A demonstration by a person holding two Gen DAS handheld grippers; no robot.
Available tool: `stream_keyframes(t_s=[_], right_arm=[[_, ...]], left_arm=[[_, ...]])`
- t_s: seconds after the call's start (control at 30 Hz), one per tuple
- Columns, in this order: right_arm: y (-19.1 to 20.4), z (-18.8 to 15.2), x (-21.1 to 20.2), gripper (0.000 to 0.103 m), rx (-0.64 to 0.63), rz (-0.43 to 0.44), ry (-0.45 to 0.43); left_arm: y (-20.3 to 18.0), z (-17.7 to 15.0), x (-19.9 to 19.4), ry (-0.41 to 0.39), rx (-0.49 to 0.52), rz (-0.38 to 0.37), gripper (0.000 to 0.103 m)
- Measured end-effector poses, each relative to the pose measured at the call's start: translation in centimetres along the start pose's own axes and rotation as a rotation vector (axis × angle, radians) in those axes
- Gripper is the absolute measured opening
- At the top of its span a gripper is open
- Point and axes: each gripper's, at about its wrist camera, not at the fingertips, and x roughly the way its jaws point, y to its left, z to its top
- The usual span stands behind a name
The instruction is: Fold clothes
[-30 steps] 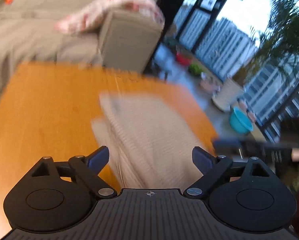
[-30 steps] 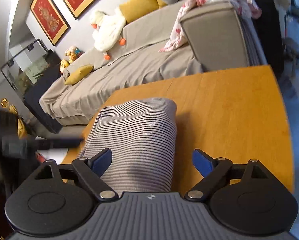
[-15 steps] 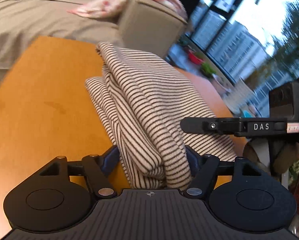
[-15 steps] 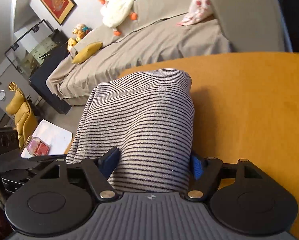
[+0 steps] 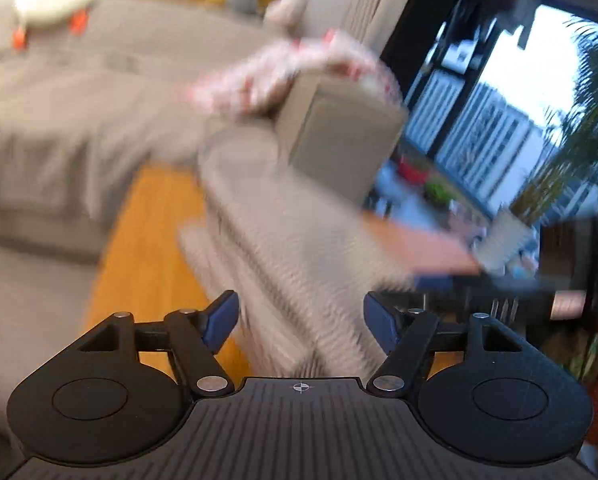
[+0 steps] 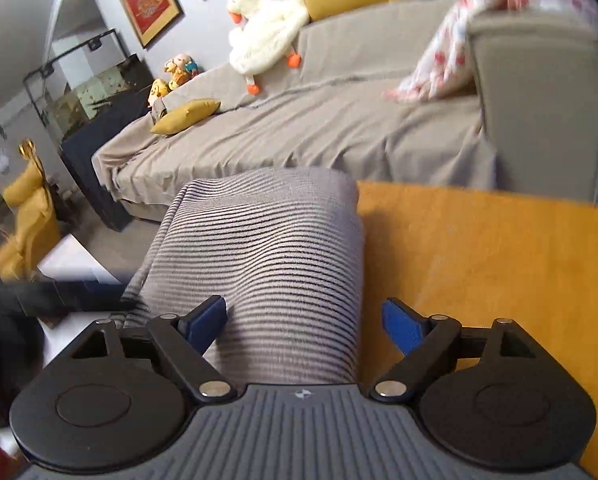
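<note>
A folded striped garment (image 6: pixel 275 256) lies on the orange wooden table (image 6: pixel 499 264); in the left wrist view it (image 5: pixel 283 264) is blurred by motion. My left gripper (image 5: pixel 301 326) is open, its blue fingertips apart on either side of the garment's near end. My right gripper (image 6: pixel 303 326) is open too, its fingertips astride the garment's other end without pinching it. The right gripper shows as a dark blurred shape (image 5: pixel 499 284) at the right of the left wrist view.
A grey sofa (image 6: pixel 339 120) runs along the table's far side, with a white duck plush (image 6: pixel 267 32), yellow cushions and a floral cloth (image 6: pixel 459 52) on its arm. A window with plants (image 5: pixel 539 120) is to the right. A yellow chair (image 6: pixel 27 216) stands at left.
Half a second ago both grippers were shut on the garment's ends. Now both have opened and let go, and both cameras have tilted up; the left view is blurred by motion.
</note>
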Motion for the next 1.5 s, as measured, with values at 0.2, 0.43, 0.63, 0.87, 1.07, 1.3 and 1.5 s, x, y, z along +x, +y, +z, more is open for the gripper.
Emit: stream_keyframes(t_s=[0.2,0.43,0.63,0.87,1.07,1.3,1.5], right_arm=[[5.1,-1.4,-0.7,0.071,-0.257,-0.093,-0.051],[5.6,-2.9,-0.1,0.08,-0.219,-0.146,-0.042],[2.2,-4.6,-1.1,0.102,0.094,-0.095,-0.055],[2.1,-7.8,-5.4,0.103,0.114,-0.191,-0.084],[2.5,-7.1,-7.9,0.103,0.03,-0.226,-0.211],[-1.3,-3.5,-2.1,0.091,0.216,-0.008,-0.08],[1.1,-3.4,-2.0,0.071,0.102,-0.012,-0.074]], left_arm=[[1.2,4.3,5.7,0.027,0.026,-0.033,0.079],[3.5,3.4,10.0,0.108,-0.046,-0.061,0.077],[1.5,2.5,7.4,0.052,0.0,0.053,0.08],[-3.3,-3.6,-0.4,-0.032,-0.03,0.158,0.099],[-4.3,-6.5,-1.4,0.06,-0.169,0.003,0.099],[-1.4,-4.1,1.7,0.115,-0.231,0.025,0.095],[0.9,-3.9,4.1,0.138,-0.208,-0.043,0.074]])
